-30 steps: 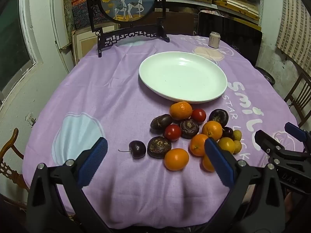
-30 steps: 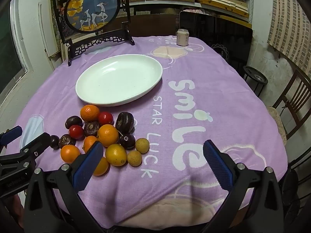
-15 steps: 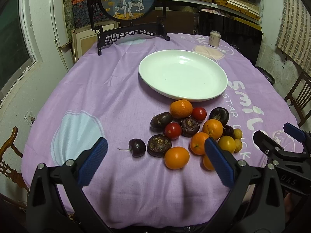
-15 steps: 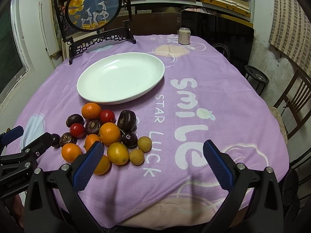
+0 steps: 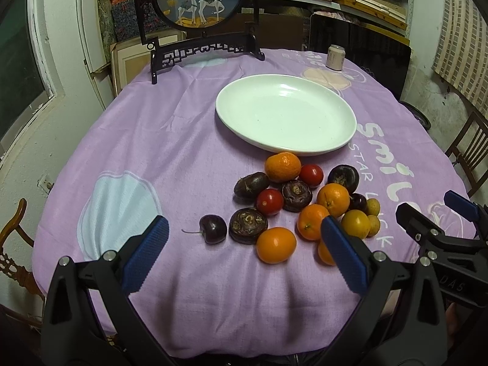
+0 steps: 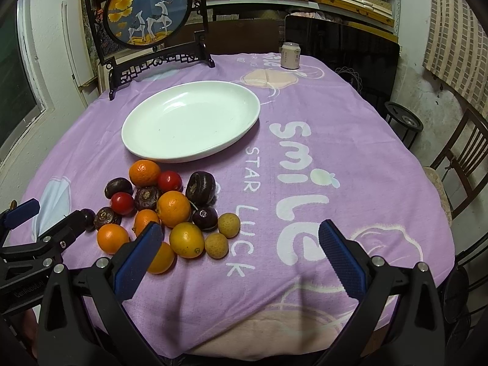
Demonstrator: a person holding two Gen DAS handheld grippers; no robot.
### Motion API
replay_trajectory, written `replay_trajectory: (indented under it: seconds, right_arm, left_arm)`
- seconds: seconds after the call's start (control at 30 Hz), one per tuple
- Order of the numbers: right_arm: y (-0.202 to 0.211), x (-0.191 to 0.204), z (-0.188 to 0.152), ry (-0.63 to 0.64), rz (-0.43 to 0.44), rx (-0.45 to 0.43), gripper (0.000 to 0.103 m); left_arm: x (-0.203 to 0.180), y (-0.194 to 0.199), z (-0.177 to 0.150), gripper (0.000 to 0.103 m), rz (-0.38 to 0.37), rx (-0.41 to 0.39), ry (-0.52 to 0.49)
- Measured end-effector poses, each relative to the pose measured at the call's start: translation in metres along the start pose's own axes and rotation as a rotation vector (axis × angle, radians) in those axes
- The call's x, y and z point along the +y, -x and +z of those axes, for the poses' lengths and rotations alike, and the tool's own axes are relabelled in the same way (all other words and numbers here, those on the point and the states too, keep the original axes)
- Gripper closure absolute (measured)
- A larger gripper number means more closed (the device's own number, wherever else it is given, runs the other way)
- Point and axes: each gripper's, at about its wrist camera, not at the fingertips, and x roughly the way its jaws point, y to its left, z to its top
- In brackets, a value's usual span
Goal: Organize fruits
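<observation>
The left gripper (image 5: 244,250) hangs with its jaws spread wide and nothing between them, above the near edge of the purple tablecloth (image 5: 152,152). The right gripper (image 6: 241,257) is likewise spread wide and holds nothing. A heap of fruits (image 5: 299,204) lies on the cloth just near of the white oval plate (image 5: 286,113), which is bare: oranges, red cherry tomatoes, dark water chestnuts and small yellowish longans. One dark cherry (image 5: 213,228) with its stem sits at the heap's left edge. A can (image 6: 290,55) stands at the far side, right of a framed deer screen (image 6: 148,9).
</observation>
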Motion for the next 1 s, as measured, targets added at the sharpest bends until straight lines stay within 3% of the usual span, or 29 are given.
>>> replay_trajectory:
  seconds: [1.0]
  right_arm:
    - [-0.0014,0.0021,-0.0010,-0.002,0.002,0.005,0.001]
  left_arm:
    - [0.0014,-0.0031,-0.0013,0.002,-0.001,0.008,0.007]
